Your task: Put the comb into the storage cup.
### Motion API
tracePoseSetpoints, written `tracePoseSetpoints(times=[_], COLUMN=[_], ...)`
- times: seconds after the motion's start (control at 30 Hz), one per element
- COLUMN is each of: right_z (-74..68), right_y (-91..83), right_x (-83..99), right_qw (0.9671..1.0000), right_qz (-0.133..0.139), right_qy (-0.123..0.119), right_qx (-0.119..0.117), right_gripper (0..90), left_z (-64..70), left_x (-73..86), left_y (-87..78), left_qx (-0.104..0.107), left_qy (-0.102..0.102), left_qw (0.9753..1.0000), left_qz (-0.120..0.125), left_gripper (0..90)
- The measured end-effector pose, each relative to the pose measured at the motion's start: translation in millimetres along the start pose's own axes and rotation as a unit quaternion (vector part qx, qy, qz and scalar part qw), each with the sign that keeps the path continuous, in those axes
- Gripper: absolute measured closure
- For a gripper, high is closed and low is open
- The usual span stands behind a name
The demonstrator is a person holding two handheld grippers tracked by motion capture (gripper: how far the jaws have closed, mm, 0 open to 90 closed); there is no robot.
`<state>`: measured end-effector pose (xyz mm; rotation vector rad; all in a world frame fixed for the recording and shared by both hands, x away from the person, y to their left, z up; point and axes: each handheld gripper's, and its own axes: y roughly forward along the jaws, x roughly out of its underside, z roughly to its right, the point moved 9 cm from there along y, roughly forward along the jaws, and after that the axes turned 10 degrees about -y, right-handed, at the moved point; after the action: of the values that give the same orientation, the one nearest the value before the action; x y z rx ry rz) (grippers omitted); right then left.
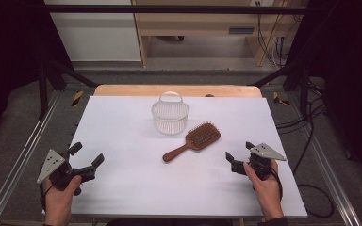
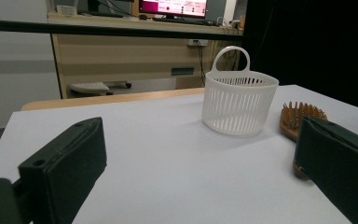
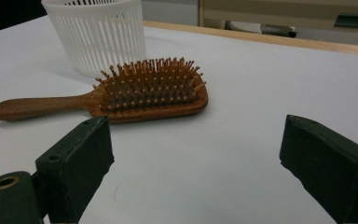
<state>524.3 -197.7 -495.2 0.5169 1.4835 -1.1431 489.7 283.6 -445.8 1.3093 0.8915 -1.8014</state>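
1. Hairbrush (image 1: 193, 141) partly hidden in the left gripper view: head cut off behind the near black jaw, handle out of sight there.
2. Basket (image 1: 169, 116) cropped at the top edge in the right gripper view; rim and loop handle cut off there.
3. Basket interior seen from the high view: white slatted wall, nothing made out inside. Standing upright near the middle of the table's far edge.
4. Hairbrush lying bristles up on the table (image 1: 122, 188), just in front of the basket toward the right edge, close to it but contact not discernible. Handle pointing toward the near edge and slightly left.
5. Left tongs (image 1: 86, 159) near the near-left corner, jaws wide apart, holding nothing, well apart from the hairbrush.
6. Right tongs (image 1: 239, 150) near the right edge, jaws wide apart, holding nothing, aimed at the hairbrush head, near it but clear of it.
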Motion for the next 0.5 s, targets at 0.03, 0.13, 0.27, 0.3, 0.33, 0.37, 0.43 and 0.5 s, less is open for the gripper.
tracePoseSetpoints(times=[0.03,0.13,0.27,0.3,0.33,0.37,0.43,0.5], right_z=[-0.4,-2.0,-2.5,-2.7,-2.7,-2.9,-3.4,-3.9], right_y=[0.1,1.1,1.8,2.3,2.3,2.5,3.0,3.6], right_x=[0.7,2.7,5.1,6.0,6.0,7.0,9.6,12.2], right_qw=[1.0000,0.9999,0.9998,0.9998,0.9998,0.9997,0.9994,0.9991], right_qz=[-0.003,-0.011,-0.018,-0.020,-0.020,-0.024,-0.034,-0.043], right_qy=[0.002,0.001,0.002,0.004,0.004,0.004,0.004,0.005], right_qx=[-0.001,-0.004,-0.005,-0.004,-0.004,-0.005,-0.003,-0.002], right_gripper=[9.4,8.6,7.8,7.6,7.6,7.5,7.1,6.5], left_z=[0.2,3.1,5.9,5.5,5.5,5.0,4.7,4.7], left_x=[0.5,3.0,3.2,3.8,3.8,4.2,4.3,4.5], left_y=[0.8,4.3,5.7,6.1,6.1,6.3,6.5,6.6], left_qx=[-0.001,0.000,0.001,0.000,0.000,-0.001,-0.003,-0.004], left_qy=[-0.001,-0.002,0.002,0.000,0.000,-0.002,-0.005,-0.006], left_qw=[1.0000,1.0000,1.0000,1.0000,1.0000,1.0000,1.0000,1.0000], left_qz=[-0.002,-0.006,-0.006,-0.007,-0.007,-0.007,-0.007,-0.007], left_gripper=[2.2,2.2,2.1,2.1,2.1,2.1,2.2,2.1])
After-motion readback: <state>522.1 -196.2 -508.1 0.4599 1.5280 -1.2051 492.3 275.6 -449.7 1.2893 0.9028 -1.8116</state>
